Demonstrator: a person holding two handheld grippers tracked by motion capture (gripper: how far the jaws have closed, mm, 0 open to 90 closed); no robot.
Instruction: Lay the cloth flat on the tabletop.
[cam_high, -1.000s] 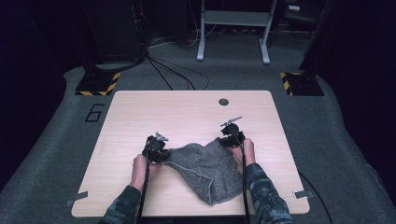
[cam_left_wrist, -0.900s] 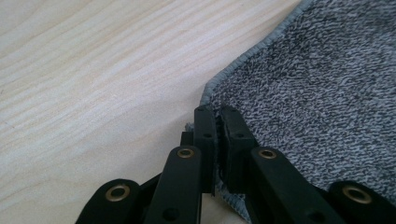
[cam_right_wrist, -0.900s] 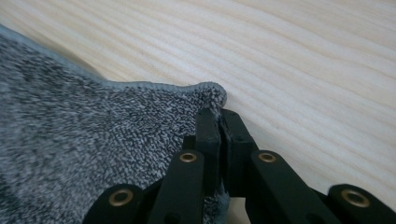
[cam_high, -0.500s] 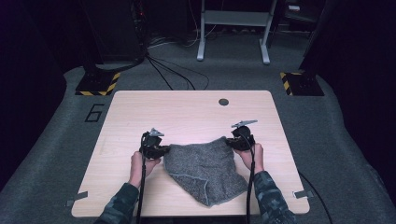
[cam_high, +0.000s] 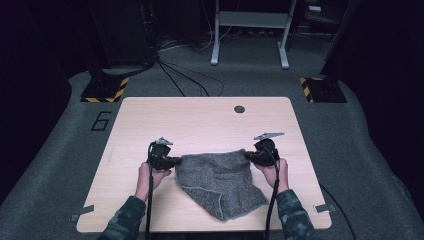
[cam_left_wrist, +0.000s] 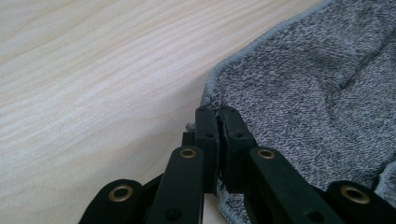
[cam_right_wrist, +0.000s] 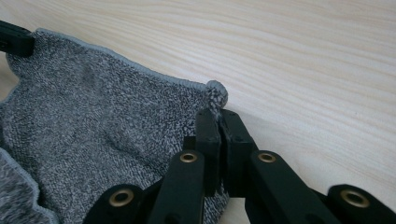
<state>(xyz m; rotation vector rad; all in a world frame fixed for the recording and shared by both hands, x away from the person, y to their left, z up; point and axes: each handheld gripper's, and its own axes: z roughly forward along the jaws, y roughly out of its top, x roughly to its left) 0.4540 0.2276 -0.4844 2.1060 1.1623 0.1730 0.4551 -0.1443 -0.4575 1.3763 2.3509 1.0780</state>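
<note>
Cloth (cam_high: 220, 180): grey terry with a paler hemmed edge, lying on the table (cam_high: 200, 120) near its front edge, about midway between the left and right edges. Its far edge runs fairly straight between the two grippers; the near part trails toward the front edge in a loose, partly doubled flap that narrows to a point right of centre.

Left gripper (cam_high: 175, 161): jaws clenched on the cloth's far-left corner; in the left gripper view the hem (cam_left_wrist: 219, 79) runs straight into the pinch of the gripper (cam_left_wrist: 218, 114).

Right gripper (cam_high: 248, 155): jaws clenched on the far-right corner; in the right gripper view a small nub of cloth (cam_right_wrist: 215, 95) pokes out above the closed tips of the gripper (cam_right_wrist: 218, 114). The left gripper's tip (cam_right_wrist: 16, 39) shows at the opposite corner.

Step in hand, as judged: spreading the cloth by its two far corners, ahead of flattening or folding. The far edge looks taut; the near flap is not laid out.

Next move calls for: keeping both pinches firm, lifting or dragging the far edge toward the table's back edge so the doubled flap unrolls flat, hands level to avoid skew.

Writing: a large "6" (cam_high: 101, 120) on the floor by the table's back-left corner. No brand or label readable on the cloth or grippers.
</note>
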